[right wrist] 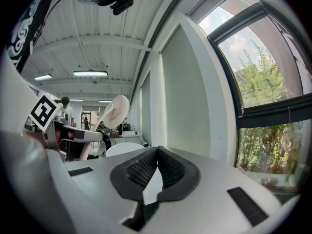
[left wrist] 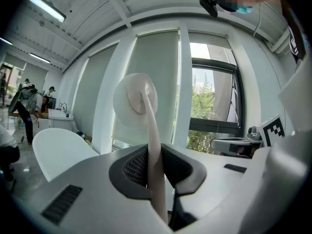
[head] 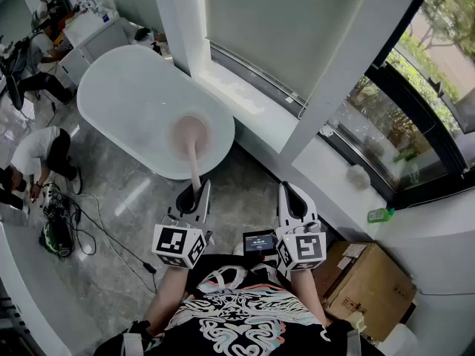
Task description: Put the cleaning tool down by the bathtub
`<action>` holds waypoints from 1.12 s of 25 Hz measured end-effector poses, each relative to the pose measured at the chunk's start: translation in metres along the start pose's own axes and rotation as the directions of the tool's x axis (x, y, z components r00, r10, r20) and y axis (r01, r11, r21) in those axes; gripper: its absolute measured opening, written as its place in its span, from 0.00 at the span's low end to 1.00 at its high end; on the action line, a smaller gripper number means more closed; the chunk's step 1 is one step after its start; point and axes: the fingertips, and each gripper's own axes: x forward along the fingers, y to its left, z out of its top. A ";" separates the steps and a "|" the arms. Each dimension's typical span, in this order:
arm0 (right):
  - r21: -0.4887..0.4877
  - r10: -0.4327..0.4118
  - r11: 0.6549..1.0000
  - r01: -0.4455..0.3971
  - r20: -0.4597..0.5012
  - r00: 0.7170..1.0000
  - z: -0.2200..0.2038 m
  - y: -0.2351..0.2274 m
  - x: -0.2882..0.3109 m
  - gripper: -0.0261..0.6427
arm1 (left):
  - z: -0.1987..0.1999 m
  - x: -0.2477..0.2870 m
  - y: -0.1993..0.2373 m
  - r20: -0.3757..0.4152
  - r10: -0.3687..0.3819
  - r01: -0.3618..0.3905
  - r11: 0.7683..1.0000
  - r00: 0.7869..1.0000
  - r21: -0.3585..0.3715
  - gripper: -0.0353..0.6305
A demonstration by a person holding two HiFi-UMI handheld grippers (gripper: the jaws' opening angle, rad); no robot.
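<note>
The cleaning tool is a pale pink stick with a round disc head. My left gripper is shut on its handle and holds it upright, so the head stands up toward the head camera. In the left gripper view the handle runs between the pads and the disc sits in front of the blinds. The white oval bathtub stands on the floor ahead and to the left, well below the tool. My right gripper is beside the left one, shut with nothing in it. From the right gripper view the tool's head shows at the left.
A white window ledge runs behind the tub. At the right are a cardboard box and a green bottle. People crouch at the left by cables on the grey floor. A white cabinet stands past the tub.
</note>
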 end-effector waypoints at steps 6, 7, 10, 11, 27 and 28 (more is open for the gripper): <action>-0.006 0.013 1.000 -0.013 0.005 1.000 0.001 0.008 -0.002 0.08 | -0.007 -0.005 -0.002 -0.009 0.001 -0.001 1.000 1.000 -0.003 0.14; -0.007 0.015 1.000 -0.014 0.005 1.000 0.000 0.008 -0.003 0.08 | -0.008 -0.005 -0.003 -0.010 0.002 -0.002 1.000 1.000 -0.006 0.14; -0.013 0.012 1.000 -0.012 0.008 1.000 0.002 0.007 -0.007 0.08 | -0.009 -0.007 -0.006 -0.006 -0.001 0.001 1.000 1.000 -0.010 0.14; -0.014 0.011 1.000 -0.011 0.008 1.000 0.002 0.006 -0.008 0.08 | -0.009 -0.008 -0.007 -0.005 -0.002 0.002 1.000 1.000 -0.010 0.14; 0.060 -0.024 0.998 0.022 0.032 0.999 0.000 -0.024 -0.014 0.08 | -0.008 0.003 -0.026 0.001 -0.011 0.011 1.000 1.000 -0.001 0.14; 0.061 -0.022 0.998 0.020 0.034 0.999 0.000 -0.024 -0.014 0.08 | -0.008 0.004 -0.027 -0.001 -0.011 0.011 1.000 1.000 0.000 0.14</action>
